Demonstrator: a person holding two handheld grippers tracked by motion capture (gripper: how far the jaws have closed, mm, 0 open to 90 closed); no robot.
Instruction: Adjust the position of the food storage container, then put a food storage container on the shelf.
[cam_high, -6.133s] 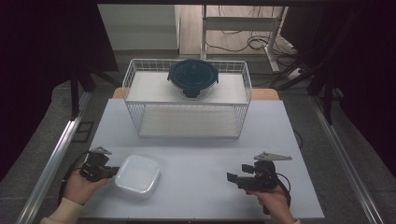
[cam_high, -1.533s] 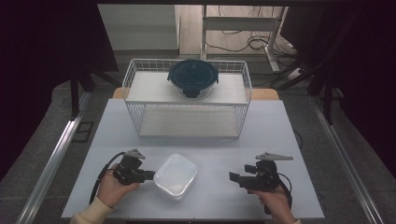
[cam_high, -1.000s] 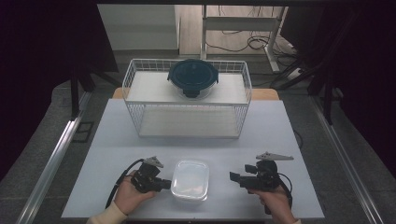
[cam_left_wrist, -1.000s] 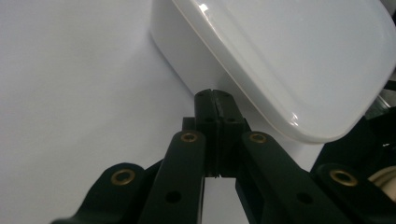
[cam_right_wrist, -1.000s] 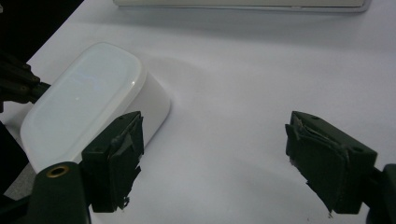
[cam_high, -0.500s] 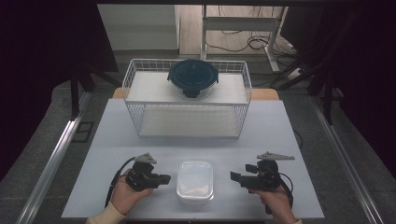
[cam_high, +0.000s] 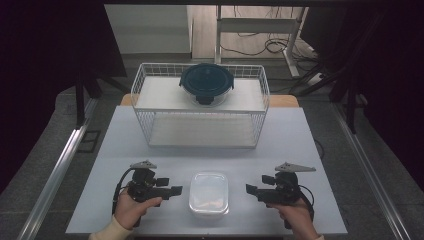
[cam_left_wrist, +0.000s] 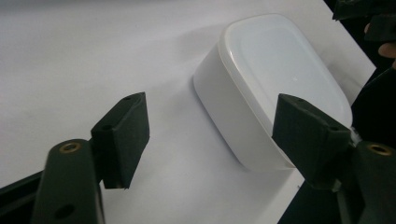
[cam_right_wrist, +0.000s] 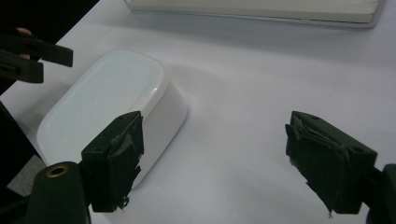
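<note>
A white lidded plastic box lies on the table's near middle, between the two grippers. My left gripper points at the box's left side from a small gap away. Its jaws have just been opening and stand wide, with nothing between them. In the left gripper view the box lies just ahead of the left gripper, untouched. My right gripper faces the box from the right, open and holding nothing. From the right gripper the box appears ahead to the left.
A white wire basket stands at the back of the pale table. On its upper shelf rests a round container with a dark blue lid. Dark floor and a metal rail flank the table.
The left gripper brought the white box from the table's left to the near middle, then let go, opened and drew back a little to the left. The right gripper stayed put.
</note>
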